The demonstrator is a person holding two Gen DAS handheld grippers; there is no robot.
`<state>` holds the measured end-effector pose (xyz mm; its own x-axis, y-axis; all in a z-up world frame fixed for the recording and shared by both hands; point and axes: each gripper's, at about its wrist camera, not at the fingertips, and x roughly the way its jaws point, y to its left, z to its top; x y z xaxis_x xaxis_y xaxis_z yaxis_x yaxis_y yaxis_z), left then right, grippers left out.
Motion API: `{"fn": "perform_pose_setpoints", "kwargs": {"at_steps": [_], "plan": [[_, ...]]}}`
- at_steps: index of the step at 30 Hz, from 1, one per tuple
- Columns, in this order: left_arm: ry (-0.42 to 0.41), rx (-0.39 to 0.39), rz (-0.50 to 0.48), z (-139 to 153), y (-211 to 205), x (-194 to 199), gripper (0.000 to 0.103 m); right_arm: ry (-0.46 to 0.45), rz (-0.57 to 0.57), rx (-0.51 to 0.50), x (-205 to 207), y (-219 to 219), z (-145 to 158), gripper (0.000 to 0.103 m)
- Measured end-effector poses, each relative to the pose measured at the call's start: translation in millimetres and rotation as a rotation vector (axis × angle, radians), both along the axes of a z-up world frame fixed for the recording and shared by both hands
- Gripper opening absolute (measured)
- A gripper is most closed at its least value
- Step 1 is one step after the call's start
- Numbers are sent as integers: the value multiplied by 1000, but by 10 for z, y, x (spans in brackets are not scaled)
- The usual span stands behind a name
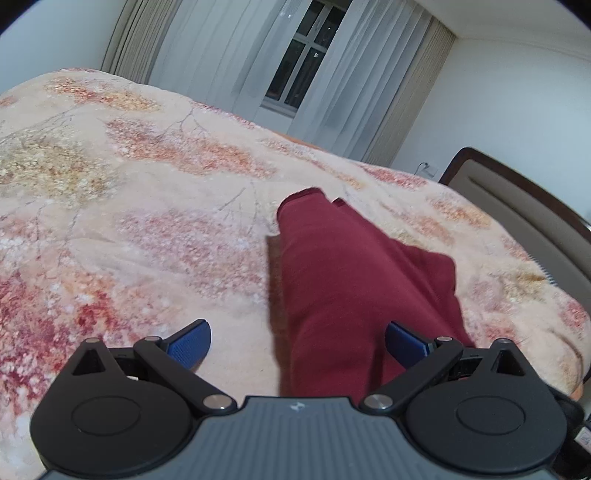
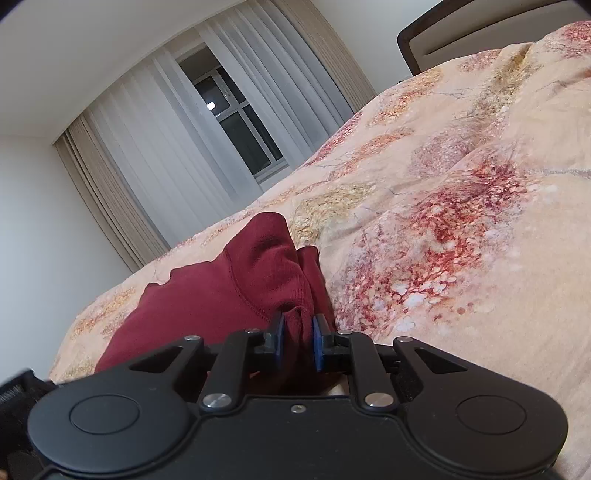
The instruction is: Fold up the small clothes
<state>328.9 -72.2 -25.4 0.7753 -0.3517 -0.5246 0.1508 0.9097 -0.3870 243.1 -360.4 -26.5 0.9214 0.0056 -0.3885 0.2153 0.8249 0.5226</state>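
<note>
A bedroom, and the bed [image 1: 147, 192] fills the left wrist view under a peach blanket splashed with red and gold leaf prints; beyond it, pale curtains [image 1: 229, 62] part around a dark window [image 1: 299, 62], and a brown headboard [image 1: 517, 192] edges in at the right. On the blanket lies the dark red garment [image 1: 343, 280], a long folded strip running away from the camera, a flap spreading off to its right. The left gripper [image 1: 297, 341] hangs wide open, its 2 blue pads [image 1: 190, 347] far apart; the near end of the garment passes between them and runs in under the gripper body, and neither pad presses on it.

Over to the right wrist view: same blanket on the bed [image 2: 461, 206], rumpled into soft ridges, the curtains [image 2: 147, 155] and window [image 2: 236, 125] tilted behind, the headboard [image 2: 480, 33] up in the corner. Here the garment [image 2: 236, 295] bunches up just ahead, a stitched seam curving across it. The right gripper [image 2: 298, 345] is nearly closed, and its blue pads [image 2: 279, 345] pinch a gathered fold of the red cloth between them.
</note>
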Motion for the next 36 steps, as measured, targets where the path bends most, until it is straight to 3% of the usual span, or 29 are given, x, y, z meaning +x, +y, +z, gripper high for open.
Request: {"fn": "perform_pose_setpoints", "kwargs": {"at_steps": [3,8,17,19,23,25,27,30,33,35,36], "plan": [[-11,-8,4,27,-9,48,103,3,-1,-7,-6,4,1,20],[33,59,12,-41,-85,201,103,4,-2,-10,2,-3,0,20],[40,72,2,-111,-104,218,103,6,-13,-16,-4,7,-18,23],[41,73,1,-110,-104,220,103,10,-22,-15,-9,3,-16,33],[39,76,1,-118,-109,223,103,2,-30,5,-21,-36,18,43],[38,79,2,-125,-115,222,103,-12,-36,12,-20,-61,48,58],[35,80,3,-142,-117,225,103,-26,-35,25,11,-105,75,68],[27,80,2,-179,-118,223,103,-14,-17,45,137,-167,107,74],[17,68,0,-223,-103,224,103,25,22,65,303,-190,81,74],[10,60,-2,-241,-91,218,103,43,49,59,380,-164,40,59],[7,58,-3,-247,-89,218,103,57,59,52,409,-143,11,47]]}}
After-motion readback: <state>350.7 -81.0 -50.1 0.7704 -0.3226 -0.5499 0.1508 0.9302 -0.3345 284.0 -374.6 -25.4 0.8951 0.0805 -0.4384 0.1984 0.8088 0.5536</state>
